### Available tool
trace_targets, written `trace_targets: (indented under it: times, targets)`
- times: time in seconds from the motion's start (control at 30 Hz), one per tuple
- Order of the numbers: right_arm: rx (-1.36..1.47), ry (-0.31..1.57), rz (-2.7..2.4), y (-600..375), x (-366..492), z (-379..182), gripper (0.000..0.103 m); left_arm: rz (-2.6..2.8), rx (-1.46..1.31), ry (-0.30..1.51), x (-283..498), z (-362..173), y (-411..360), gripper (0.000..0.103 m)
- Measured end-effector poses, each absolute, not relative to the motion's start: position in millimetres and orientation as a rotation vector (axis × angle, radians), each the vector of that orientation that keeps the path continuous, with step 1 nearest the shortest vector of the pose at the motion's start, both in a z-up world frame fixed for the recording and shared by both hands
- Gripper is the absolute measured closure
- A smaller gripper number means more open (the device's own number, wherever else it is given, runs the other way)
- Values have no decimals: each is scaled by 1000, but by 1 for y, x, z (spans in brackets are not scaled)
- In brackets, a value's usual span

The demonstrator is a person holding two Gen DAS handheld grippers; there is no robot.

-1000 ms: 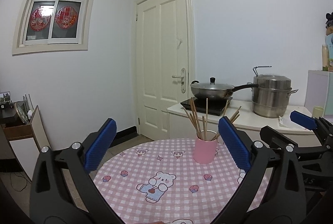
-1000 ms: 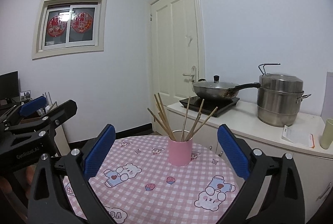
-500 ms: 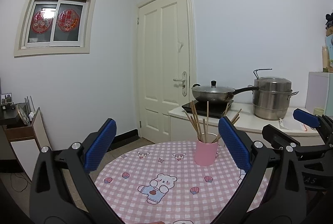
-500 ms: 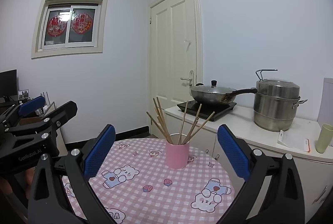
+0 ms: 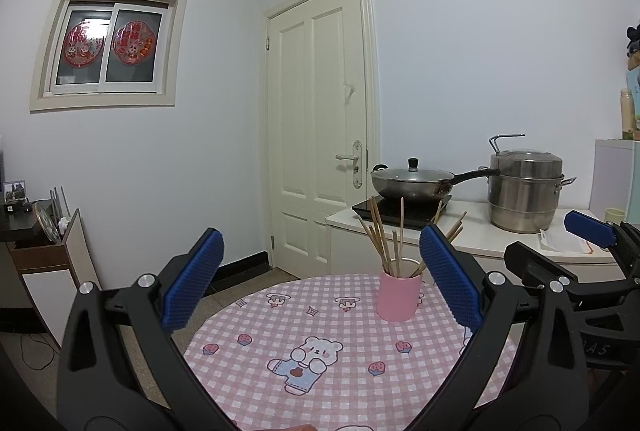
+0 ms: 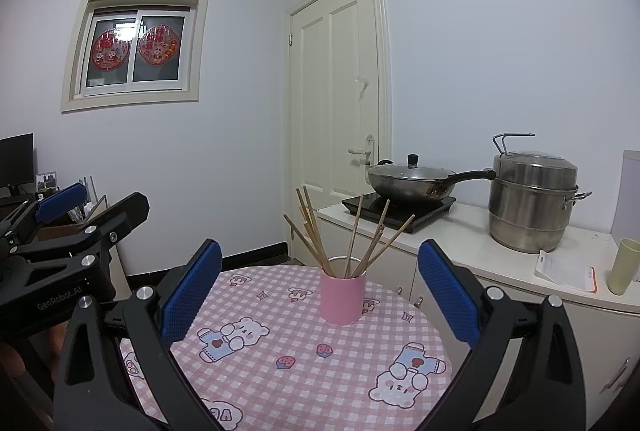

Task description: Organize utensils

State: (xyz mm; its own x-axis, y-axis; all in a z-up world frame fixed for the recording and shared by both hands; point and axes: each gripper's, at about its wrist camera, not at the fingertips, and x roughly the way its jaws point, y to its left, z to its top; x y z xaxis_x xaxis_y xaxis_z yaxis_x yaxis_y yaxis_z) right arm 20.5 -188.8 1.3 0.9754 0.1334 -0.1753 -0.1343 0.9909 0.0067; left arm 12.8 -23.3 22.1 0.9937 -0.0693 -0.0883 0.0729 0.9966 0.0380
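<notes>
Pale, plain walls point(image 6: 224, 159) close the room around me. At ten o'clock sits a framed sliding window point(image 6: 134, 49) with two round red paper cut-outs on its dark panes. At twelve o'clock stands a cream panelled door point(image 6: 340, 103), shut, its lever handle on the right side. At two o'clock a white cabinet point(image 6: 460, 255) runs along the wall. At nine o'clock I see a dark shelf unit point(image 5: 36, 251). The floor point(image 5: 248, 283) is brownish below a dark skirting. Light is soft and even.

chopsticks point(image 6: 352, 235): lower ends hidden in pink cup point(image 6: 343, 297) | tablecloth point(image 5: 340, 363): near edge cut off
</notes>
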Motion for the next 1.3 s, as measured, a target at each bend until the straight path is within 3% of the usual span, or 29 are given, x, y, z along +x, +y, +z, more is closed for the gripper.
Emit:
trace_targets:
  times: [1.3]
  targets:
    - [5,183,145,-186,22,0,8,-53,50,74,11,21,-22,6]
